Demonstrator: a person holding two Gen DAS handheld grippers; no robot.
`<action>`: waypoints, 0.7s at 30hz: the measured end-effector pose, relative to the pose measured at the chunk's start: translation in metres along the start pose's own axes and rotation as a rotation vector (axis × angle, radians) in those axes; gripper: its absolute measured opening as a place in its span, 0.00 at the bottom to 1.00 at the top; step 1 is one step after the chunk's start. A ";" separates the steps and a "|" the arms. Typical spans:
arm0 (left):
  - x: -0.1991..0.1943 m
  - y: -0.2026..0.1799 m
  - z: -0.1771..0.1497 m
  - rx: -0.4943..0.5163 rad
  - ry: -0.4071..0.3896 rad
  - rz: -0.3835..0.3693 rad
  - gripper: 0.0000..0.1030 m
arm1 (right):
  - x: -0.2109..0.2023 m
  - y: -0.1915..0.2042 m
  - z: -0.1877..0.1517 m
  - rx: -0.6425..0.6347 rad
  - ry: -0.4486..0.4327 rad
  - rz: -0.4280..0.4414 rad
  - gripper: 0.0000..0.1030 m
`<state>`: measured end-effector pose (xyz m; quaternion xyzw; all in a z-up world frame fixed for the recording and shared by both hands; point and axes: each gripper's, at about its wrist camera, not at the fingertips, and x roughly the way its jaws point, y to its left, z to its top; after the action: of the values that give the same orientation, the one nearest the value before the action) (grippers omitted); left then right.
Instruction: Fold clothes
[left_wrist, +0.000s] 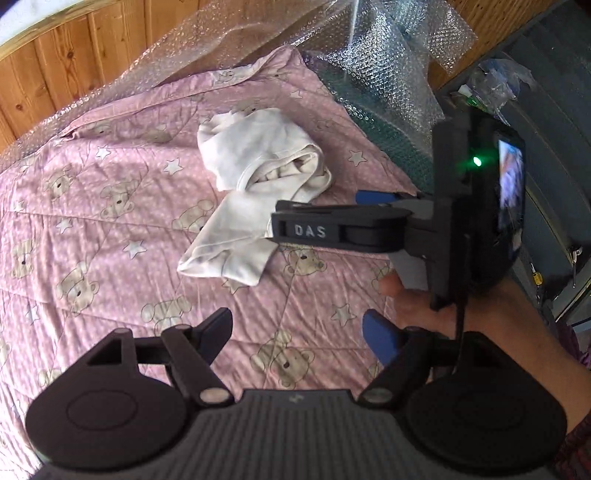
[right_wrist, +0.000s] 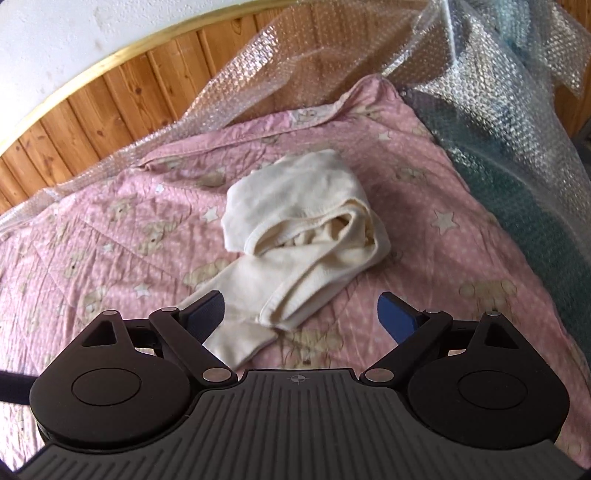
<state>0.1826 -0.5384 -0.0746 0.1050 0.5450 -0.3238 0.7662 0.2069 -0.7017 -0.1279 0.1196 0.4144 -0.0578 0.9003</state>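
I see a pink teddy-bear quilt (right_wrist: 424, 177) covering the work surface, with bubble wrap (right_wrist: 280, 55) bunched along its far edge. A cream garment (right_wrist: 306, 229) lies crumpled near the quilt's middle. My left gripper (left_wrist: 297, 332) hangs released above bare quilt. My right gripper (right_wrist: 301, 314) is also released, straddling the garment's near end without pressing it.

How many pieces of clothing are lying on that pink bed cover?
1: a crumpled cream garment lies near the middle of the pink teddy-bear quilt, in front of both open grippers. More could be bundled inside.
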 end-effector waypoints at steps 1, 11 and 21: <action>0.003 0.001 0.001 -0.003 0.004 -0.004 0.77 | 0.005 -0.001 0.004 -0.003 0.001 -0.004 0.90; 0.026 0.023 0.005 -0.062 0.022 -0.037 0.77 | 0.071 0.002 0.027 -0.024 0.018 -0.010 0.65; 0.004 0.092 -0.028 -0.242 -0.019 -0.044 0.76 | 0.012 0.068 0.046 -0.121 -0.170 0.139 0.09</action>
<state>0.2184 -0.4548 -0.1064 -0.0036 0.5749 -0.2733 0.7712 0.2620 -0.6487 -0.0967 0.0881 0.3302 0.0199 0.9396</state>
